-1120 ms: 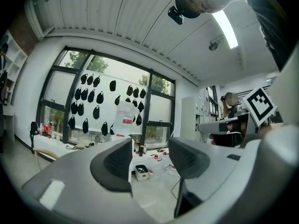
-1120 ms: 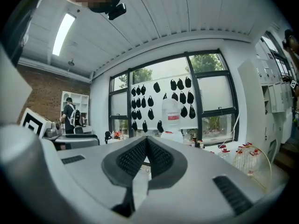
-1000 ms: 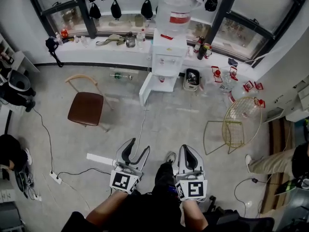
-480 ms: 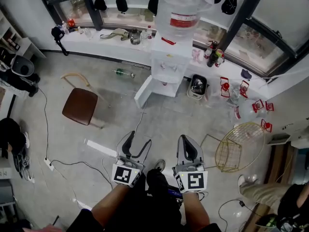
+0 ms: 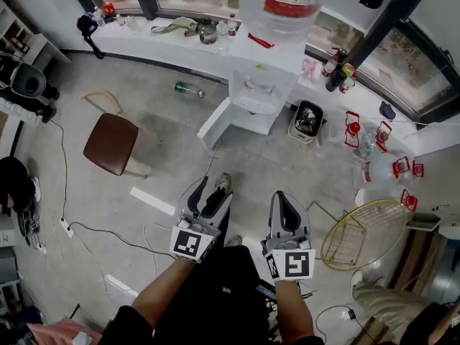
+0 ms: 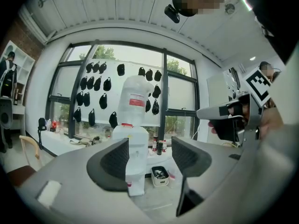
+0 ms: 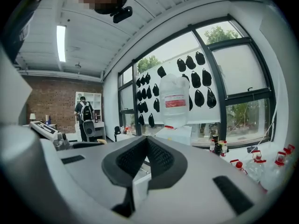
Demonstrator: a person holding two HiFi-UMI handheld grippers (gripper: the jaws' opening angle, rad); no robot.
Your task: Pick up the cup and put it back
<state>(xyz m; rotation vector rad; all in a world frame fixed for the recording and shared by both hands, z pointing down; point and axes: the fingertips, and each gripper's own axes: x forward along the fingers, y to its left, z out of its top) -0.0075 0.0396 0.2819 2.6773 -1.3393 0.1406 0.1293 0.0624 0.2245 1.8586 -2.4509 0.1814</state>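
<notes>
The person has walked toward the water dispenser (image 5: 259, 92). In the head view it sits closer and lower in the picture than a second ago, and its big bottle (image 5: 282, 6) now fills the top edge. Both grippers have travelled forward with the person, held out side by side above the floor (image 5: 144, 171).

The left gripper (image 5: 207, 197) has just been opening its jaws. They stand well apart, and the left gripper view shows only the distant dispenser through the gap, so nothing is between them. The right gripper (image 5: 285, 201) has its jaws together, the pads meeting with nothing clamped.

By my reading this is still the approach, and the widening of the left jaws suggests that gripper is being readied for the pick.

I cannot pick out the cup in any view. The small things along the counter (image 5: 165, 34) under the windows are too small to name, and the dispenser's lower door (image 5: 215, 124) hangs open with its inside hidden. Wherever it stands near the dispenser or the counter's front edge, the cup is well apart from both grippers and ahead of them, with bare floor between.
</notes>
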